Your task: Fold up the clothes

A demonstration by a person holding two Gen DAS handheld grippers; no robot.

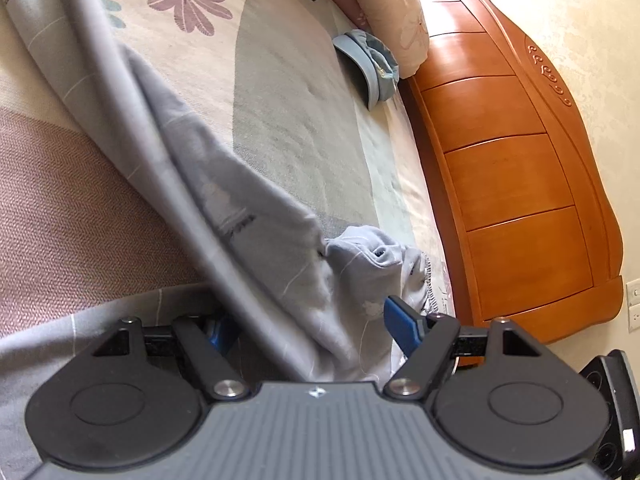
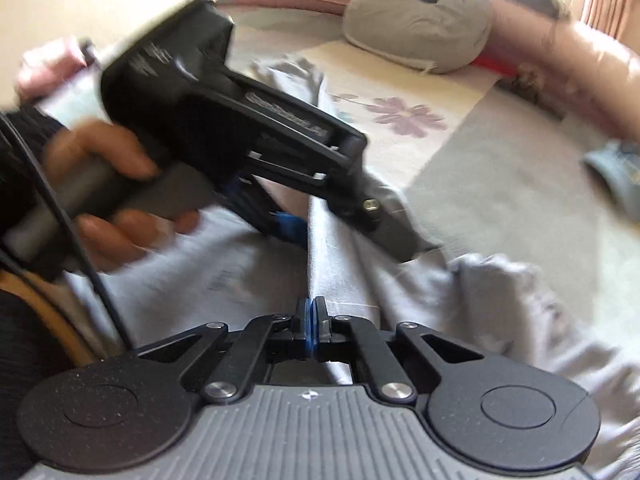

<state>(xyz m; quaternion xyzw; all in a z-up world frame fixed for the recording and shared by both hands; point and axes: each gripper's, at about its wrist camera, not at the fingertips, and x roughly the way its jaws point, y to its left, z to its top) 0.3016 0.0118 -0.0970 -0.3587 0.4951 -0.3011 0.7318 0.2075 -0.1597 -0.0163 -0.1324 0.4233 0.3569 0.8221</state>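
A pale grey garment with thin white lines lies rumpled on the floral bedsheet. A raised fold of it runs up between the wide-apart blue-padded fingers of my left gripper, which stands open astride the ridge. A bunched sleeve end lies just beyond it. In the right wrist view the same garment stretches as a taut ridge into my right gripper, whose pads are shut on the fold. The left gripper shows there, blurred, held by a hand just above the ridge.
An orange wooden headboard borders the bed. A light blue cap and a pink rolled quilt lie near it. A grey plush cushion sits at the far side. A black cable hangs by the hand.
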